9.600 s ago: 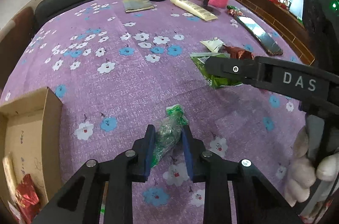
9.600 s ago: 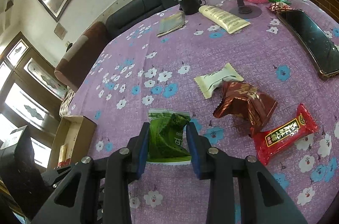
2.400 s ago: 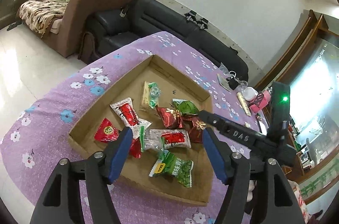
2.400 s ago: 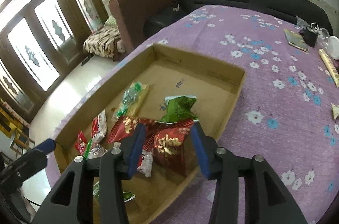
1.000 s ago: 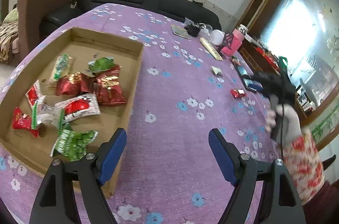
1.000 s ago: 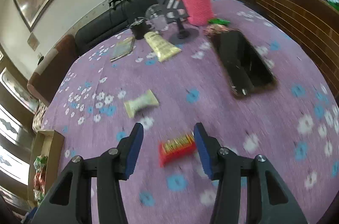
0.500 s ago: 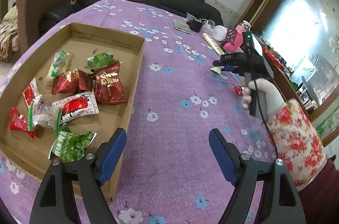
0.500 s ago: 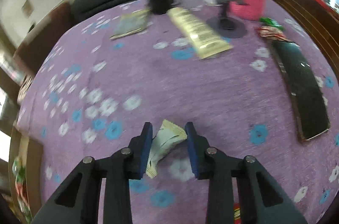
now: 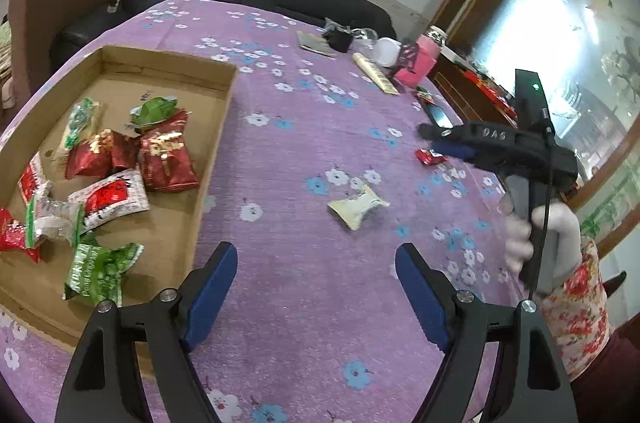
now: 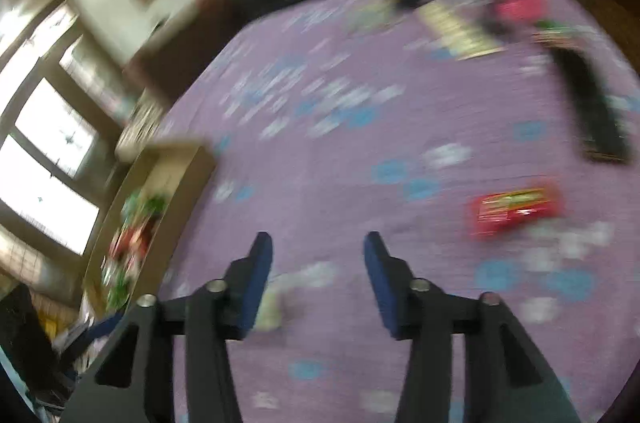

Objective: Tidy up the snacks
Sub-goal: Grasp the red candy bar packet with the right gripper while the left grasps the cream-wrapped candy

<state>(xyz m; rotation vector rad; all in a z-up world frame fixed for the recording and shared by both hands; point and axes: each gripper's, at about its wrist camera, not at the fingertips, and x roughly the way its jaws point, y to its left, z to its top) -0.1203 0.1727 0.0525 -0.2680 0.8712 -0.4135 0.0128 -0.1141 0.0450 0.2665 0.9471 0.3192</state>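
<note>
Right gripper: jaws apart, nothing between the pads; they have just been opening, and no packet is held. Its own view is motion-blurred. Pale cream snack packet lies on the purple floral tablecloth just below and left of the left finger, partly hidden behind it, so outside the jaw gap. Judgement: the coming grasp turns on shifting the gripper left and slightly back to bracket it.

From the left wrist view the same packet sits flat between both tools, long axis running roughly from near-left to far-right. Right gripper hangs beyond and right of it; left gripper is wide open, empty, directly short of it. Neither looks clearly closer.

Red snack bar lies well right of the right gripper. Cardboard box, holding sorted snacks, lies left of both.
</note>
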